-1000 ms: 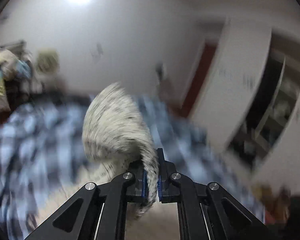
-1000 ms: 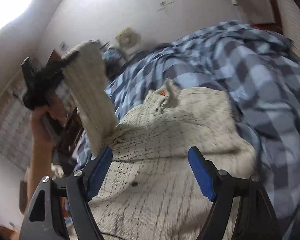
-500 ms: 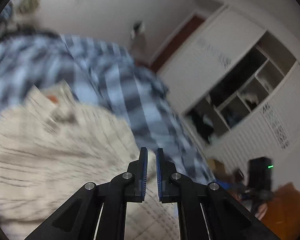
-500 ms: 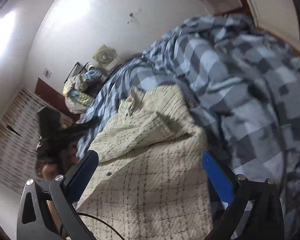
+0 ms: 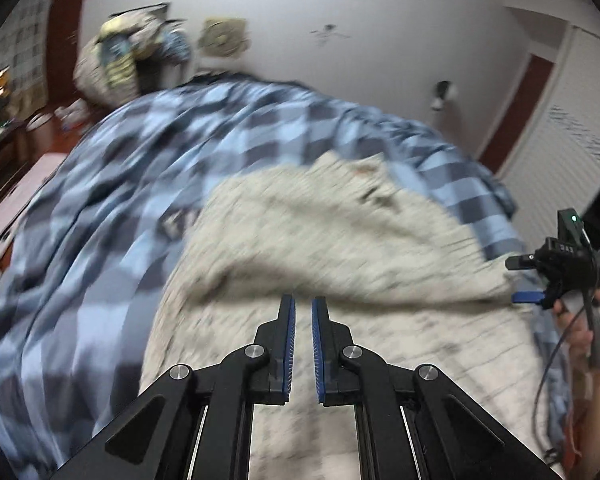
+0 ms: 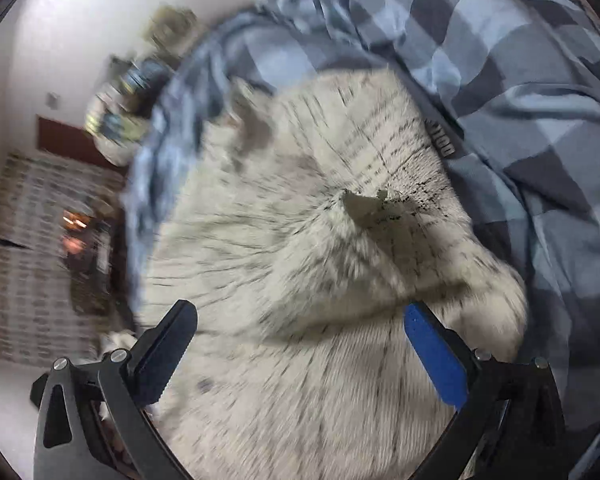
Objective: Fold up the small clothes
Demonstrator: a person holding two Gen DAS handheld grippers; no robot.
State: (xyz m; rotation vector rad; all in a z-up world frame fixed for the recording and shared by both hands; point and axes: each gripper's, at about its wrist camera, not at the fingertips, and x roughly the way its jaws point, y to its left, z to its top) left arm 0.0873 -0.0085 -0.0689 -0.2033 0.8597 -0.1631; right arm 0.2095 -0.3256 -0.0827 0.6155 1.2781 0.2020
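One blue checked duvet covers the bed to your left; on it lies one cream checked garment, folded over itself. Your left gripper is pinched narrow and empty above it. Your right gripper gapes wide, gripping nothing.

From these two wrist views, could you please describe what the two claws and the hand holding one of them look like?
Both claws are matte black linkage frames with silver pivot screws. The left claw has ribbed blue pads. The right claw carries a blue pad, a green indicator light and a dark cable. The right hand shows no glove or sleeve.
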